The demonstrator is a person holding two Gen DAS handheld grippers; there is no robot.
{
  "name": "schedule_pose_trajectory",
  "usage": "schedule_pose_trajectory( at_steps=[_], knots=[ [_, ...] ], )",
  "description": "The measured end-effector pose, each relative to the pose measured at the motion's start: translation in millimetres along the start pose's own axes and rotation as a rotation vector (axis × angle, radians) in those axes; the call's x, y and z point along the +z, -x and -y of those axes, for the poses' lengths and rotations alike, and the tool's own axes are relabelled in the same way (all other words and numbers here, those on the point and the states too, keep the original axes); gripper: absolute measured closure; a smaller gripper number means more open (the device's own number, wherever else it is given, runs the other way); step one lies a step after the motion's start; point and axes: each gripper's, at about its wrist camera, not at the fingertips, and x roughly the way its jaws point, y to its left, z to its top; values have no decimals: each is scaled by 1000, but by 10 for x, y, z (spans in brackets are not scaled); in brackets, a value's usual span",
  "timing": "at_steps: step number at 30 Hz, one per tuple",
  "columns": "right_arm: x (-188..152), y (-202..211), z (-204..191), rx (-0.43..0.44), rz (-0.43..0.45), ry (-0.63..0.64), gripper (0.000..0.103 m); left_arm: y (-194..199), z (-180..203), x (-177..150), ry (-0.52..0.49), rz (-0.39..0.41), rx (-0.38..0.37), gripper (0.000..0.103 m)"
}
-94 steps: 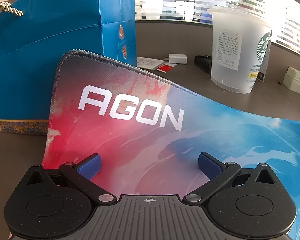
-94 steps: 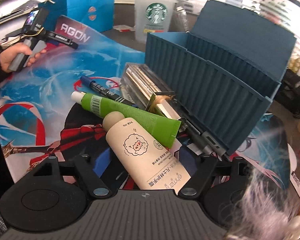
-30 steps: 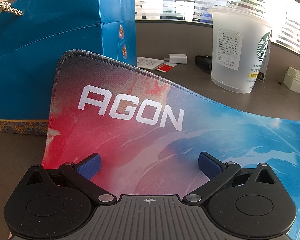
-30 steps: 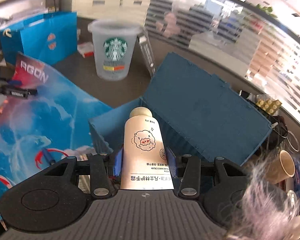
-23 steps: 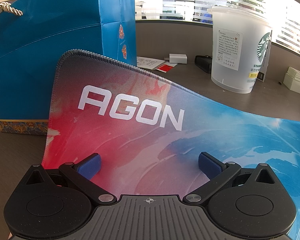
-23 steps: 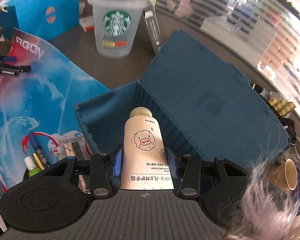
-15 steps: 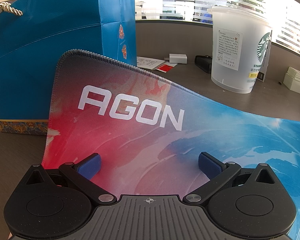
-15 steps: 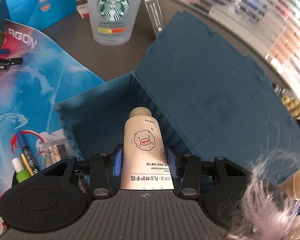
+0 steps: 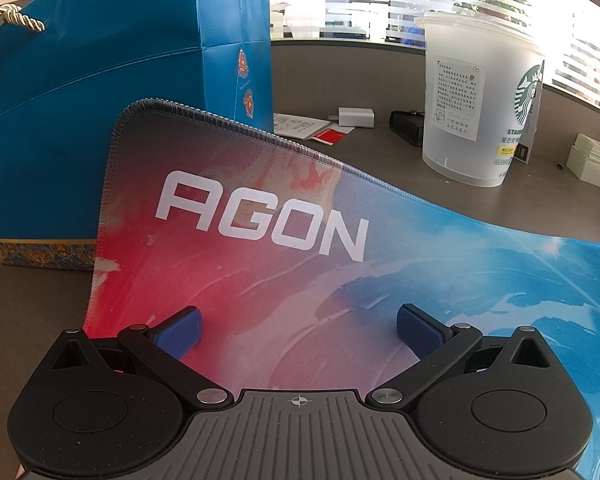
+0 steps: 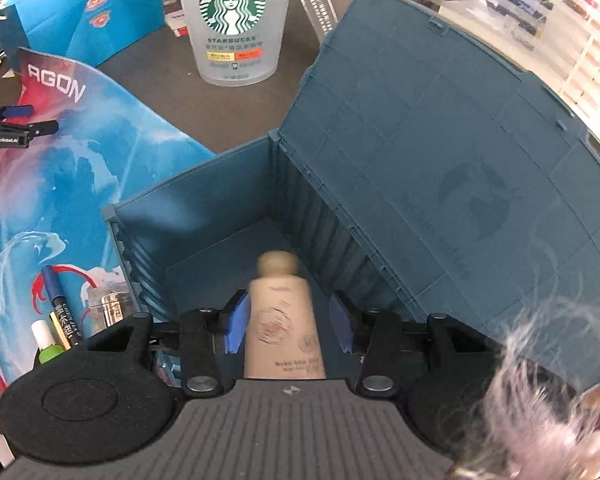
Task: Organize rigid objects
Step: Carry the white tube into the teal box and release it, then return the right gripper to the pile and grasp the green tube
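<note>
My right gripper [image 10: 288,326] hangs over the open blue storage box [image 10: 204,216]. Its jaws have parted and stand clear of the cream hand-cream tube [image 10: 280,320], which is blurred, cap pointing away, dropping into the box. The box lid [image 10: 460,168] stands open to the right. Left of the box on the mat lie a blue marker [image 10: 58,300], a green tube [image 10: 46,344] and a shiny clear case [image 10: 110,306]. My left gripper [image 9: 298,330] is open and empty, low over the AGON mat [image 9: 260,232].
A blue gift bag [image 9: 100,88] stands behind the mat's raised corner. A Starbucks cup [image 10: 232,20] stands on the grey desk beyond the box, also seen in the left wrist view [image 9: 476,100]. Small white boxes [image 9: 592,162] and a charger [image 9: 356,117] lie further back.
My right gripper carried the tube down over the box, then opened; the tube has slipped out and is falling. The left gripper has not moved.
</note>
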Motion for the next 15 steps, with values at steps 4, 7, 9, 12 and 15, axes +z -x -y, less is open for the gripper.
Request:
schedule_pose_trajectory(
  at_steps=[4,7,9,12,15],
  knots=[
    [-55,68,-73,-57,58,5,60,1,1,2,0,0,0,0],
    [-126,302,-208,-75,184,-6,46,1,2,1,0,0,1,0],
    [-234,538,-401,-60,311,21,31,1,3,2,1,0,1,0],
    [-539,815,-875,-3,485,168,20,1,3,2,1,0,1,0],
    [-901,846,-1360,51,528,352,22,1,3,2,1,0,1,0]
  ],
)
